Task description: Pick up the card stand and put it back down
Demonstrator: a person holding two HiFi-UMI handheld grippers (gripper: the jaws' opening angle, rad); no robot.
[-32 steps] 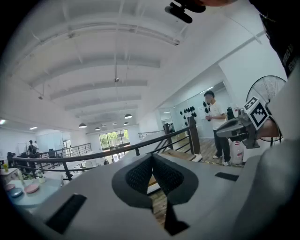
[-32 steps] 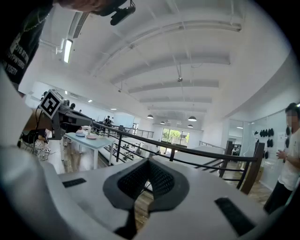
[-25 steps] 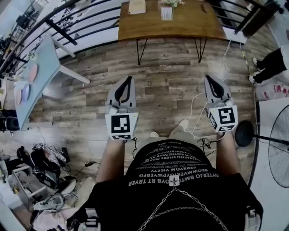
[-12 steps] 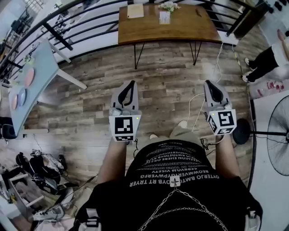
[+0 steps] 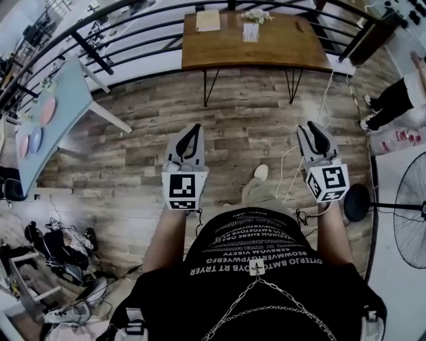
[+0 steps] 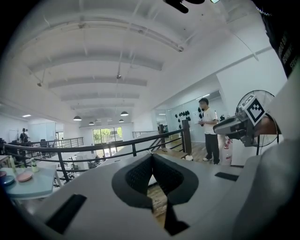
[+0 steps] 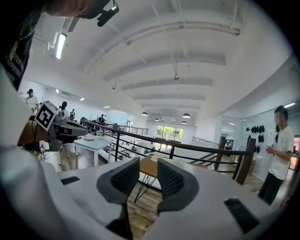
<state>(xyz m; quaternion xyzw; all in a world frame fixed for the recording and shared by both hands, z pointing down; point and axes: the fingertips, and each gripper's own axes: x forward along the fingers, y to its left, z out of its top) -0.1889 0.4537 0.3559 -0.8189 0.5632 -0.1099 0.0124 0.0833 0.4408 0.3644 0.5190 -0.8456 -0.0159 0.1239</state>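
Note:
The card stand (image 5: 250, 31), a small white upright card, sits on the wooden table (image 5: 266, 50) at the far side of the head view, with a small flower bunch (image 5: 256, 14) just behind it. Both grippers hang over the wood floor well short of the table. My left gripper (image 5: 190, 132) (image 6: 151, 157) is shut and empty, pads meeting. The jaws of my right gripper (image 5: 313, 130) (image 7: 148, 161) have just been opening; they stand apart with nothing between them, and the table's edge (image 7: 146, 168) shows through the gap.
A tan pad (image 5: 208, 20) lies on the table's left end. A black railing (image 5: 133, 33) runs behind it. A pale blue table (image 5: 50, 113) with plates stands left, cables and bags (image 5: 60, 246) lie lower left, a fan (image 5: 409, 220) and a standing person (image 5: 393, 100) are right.
The right gripper's jaws, closed in both earlier frames, now stand parted. The person has stepped forward, one shoe now showing between the grippers, and the wooden table has shifted slightly right in the view.

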